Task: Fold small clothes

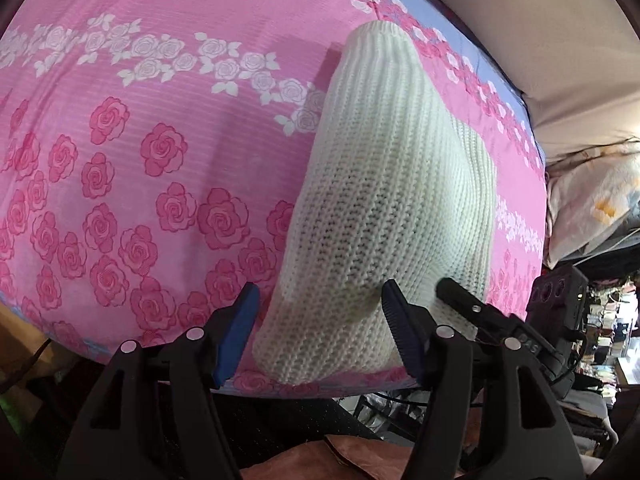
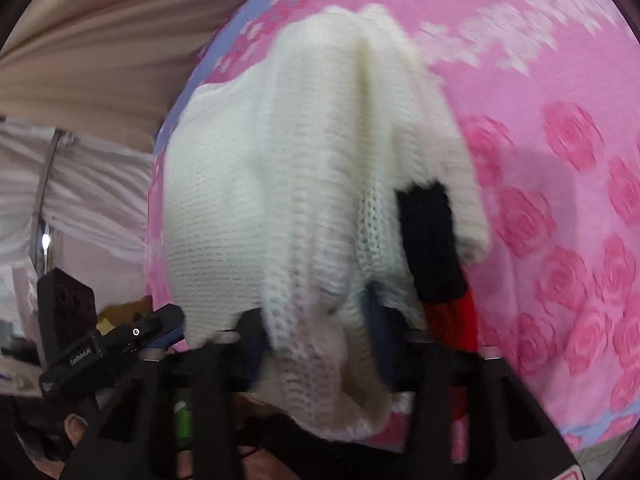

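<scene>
A white knitted sweater [image 1: 384, 208] lies on a pink rose-patterned bed sheet [image 1: 140, 140]. In the left wrist view my left gripper [image 1: 320, 332] is open, its blue pads on either side of the sweater's near end. My right gripper shows there at the right [image 1: 472, 304], against the sweater's edge. In the right wrist view my right gripper [image 2: 316, 340] is shut on a bunch of the white sweater [image 2: 280, 184], which drapes over its fingers and hides them. A black and red cuff [image 2: 436, 248] hangs at the right. The view is blurred.
The bed's near edge [image 1: 320, 388] runs just under the grippers. Beige curtain [image 2: 100, 40] and pale bedding [image 1: 592, 208] lie beyond the bed. Cluttered shelves [image 1: 608, 340] stand at the right. My left gripper's black body [image 2: 120, 340] shows at the lower left in the right wrist view.
</scene>
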`<move>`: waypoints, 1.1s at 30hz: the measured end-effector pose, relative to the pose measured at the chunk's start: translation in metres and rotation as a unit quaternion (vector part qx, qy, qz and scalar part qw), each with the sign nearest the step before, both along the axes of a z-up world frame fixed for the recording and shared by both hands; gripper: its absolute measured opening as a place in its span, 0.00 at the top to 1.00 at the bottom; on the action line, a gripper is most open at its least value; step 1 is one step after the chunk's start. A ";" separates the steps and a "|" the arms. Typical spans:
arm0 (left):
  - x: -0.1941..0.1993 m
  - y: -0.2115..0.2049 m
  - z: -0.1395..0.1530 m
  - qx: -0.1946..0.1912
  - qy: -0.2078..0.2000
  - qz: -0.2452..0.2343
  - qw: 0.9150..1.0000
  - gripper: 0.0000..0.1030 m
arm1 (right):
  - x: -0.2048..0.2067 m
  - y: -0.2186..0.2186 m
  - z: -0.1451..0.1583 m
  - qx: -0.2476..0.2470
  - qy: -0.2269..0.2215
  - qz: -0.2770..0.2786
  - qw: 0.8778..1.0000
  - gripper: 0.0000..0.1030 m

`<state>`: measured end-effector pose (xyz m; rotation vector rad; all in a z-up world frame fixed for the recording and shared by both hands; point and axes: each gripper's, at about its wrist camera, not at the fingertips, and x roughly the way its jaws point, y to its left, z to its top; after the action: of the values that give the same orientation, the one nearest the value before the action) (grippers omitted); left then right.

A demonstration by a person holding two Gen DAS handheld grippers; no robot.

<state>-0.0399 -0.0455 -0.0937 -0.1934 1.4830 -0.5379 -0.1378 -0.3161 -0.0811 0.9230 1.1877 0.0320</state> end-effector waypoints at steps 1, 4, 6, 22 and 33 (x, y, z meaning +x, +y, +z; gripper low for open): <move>-0.001 0.000 0.002 0.001 -0.006 0.001 1.000 0.41 | 0.005 0.004 0.010 -0.017 -0.011 0.011 1.000 0.75; -0.006 0.000 0.014 0.005 -0.035 0.000 0.999 0.41 | 0.008 0.006 0.062 -0.044 -0.065 0.016 0.997 0.83; -0.008 -0.002 0.024 0.004 -0.058 -0.004 0.998 0.40 | 0.001 0.002 0.099 -0.081 -0.099 0.015 0.992 0.86; -0.003 -0.048 0.025 0.043 -0.111 -0.027 0.992 0.34 | -0.002 -0.061 0.076 -0.136 -0.072 0.005 0.988 0.68; 0.001 -0.079 0.015 0.119 -0.169 -0.041 0.978 0.32 | 0.031 -0.054 0.076 -0.185 -0.069 0.060 0.978 0.87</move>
<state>-0.0385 -0.1248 -0.0783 0.1436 1.2134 -0.4303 -0.1065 -0.3706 -0.0056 0.5130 1.0737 -0.0274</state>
